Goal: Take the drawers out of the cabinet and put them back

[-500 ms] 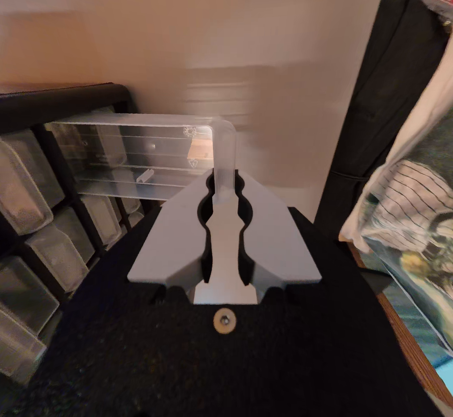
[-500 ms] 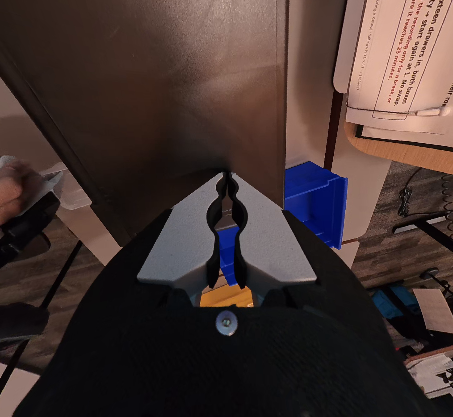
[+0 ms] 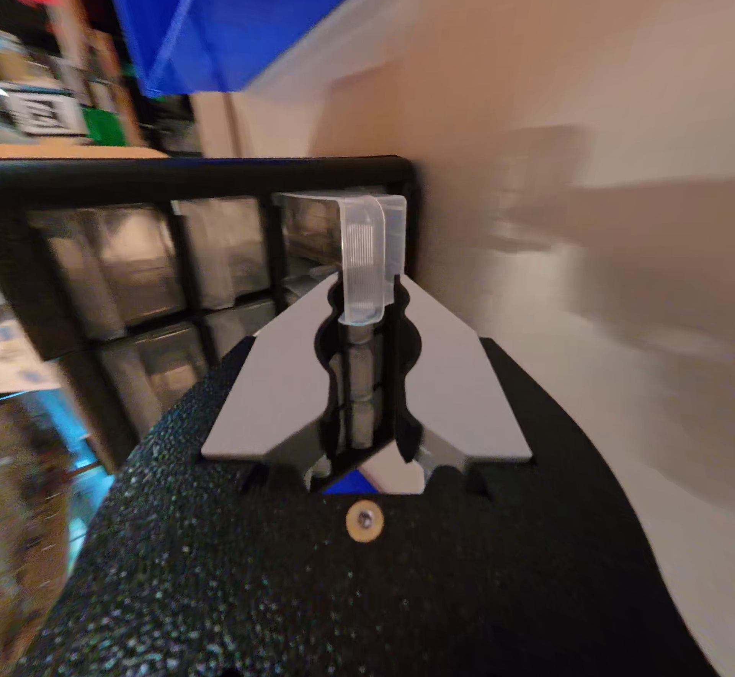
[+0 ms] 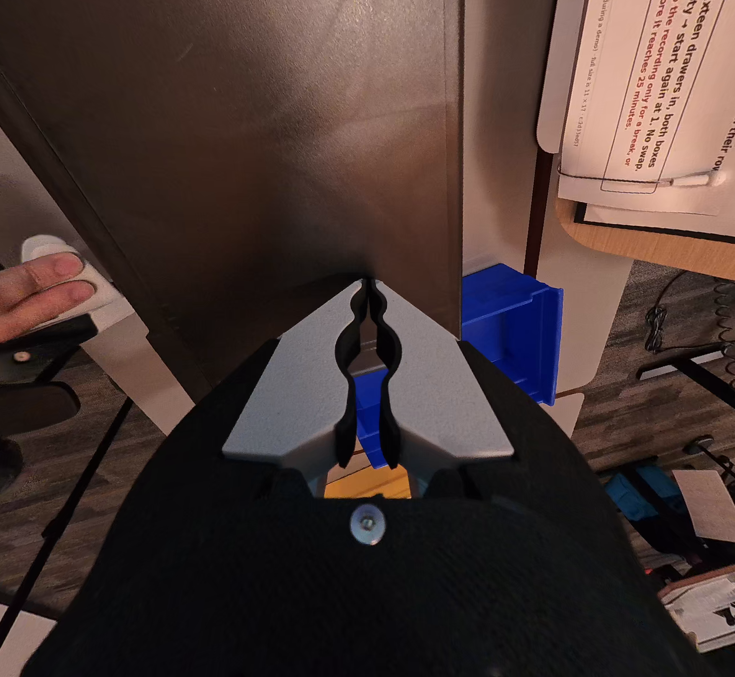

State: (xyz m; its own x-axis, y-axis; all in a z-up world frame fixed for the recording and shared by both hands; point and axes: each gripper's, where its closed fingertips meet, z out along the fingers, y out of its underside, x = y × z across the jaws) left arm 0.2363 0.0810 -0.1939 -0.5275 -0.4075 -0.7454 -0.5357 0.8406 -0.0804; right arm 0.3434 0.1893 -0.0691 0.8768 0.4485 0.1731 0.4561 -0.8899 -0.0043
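My left gripper [image 3: 364,280] is shut on the front handle tab of a clear plastic drawer [image 3: 364,256]. The drawer sits in the top right slot of the black cabinet frame [image 3: 199,177], its front standing slightly proud of the frame. Other clear drawers [image 3: 131,260] fill the neighbouring slots. My right gripper [image 4: 368,282] is shut and empty, its tips pressed against the cabinet's dark flat outer panel [image 4: 258,121]. The view is motion blurred on the left side.
A blue bin [image 4: 509,332] stands behind the cabinet and shows at the top of the left wrist view [image 3: 238,10]. A printed sheet [image 4: 644,73] lies on a wooden desk at the right. A person's hand [image 4: 39,288] holds the other gripper at the left edge. Cables and clutter lie on the floor.
The left gripper swung round with the drawer, which went from hanging well out of the cabinet to sitting in the top right slot. The right gripper stayed put against the panel.
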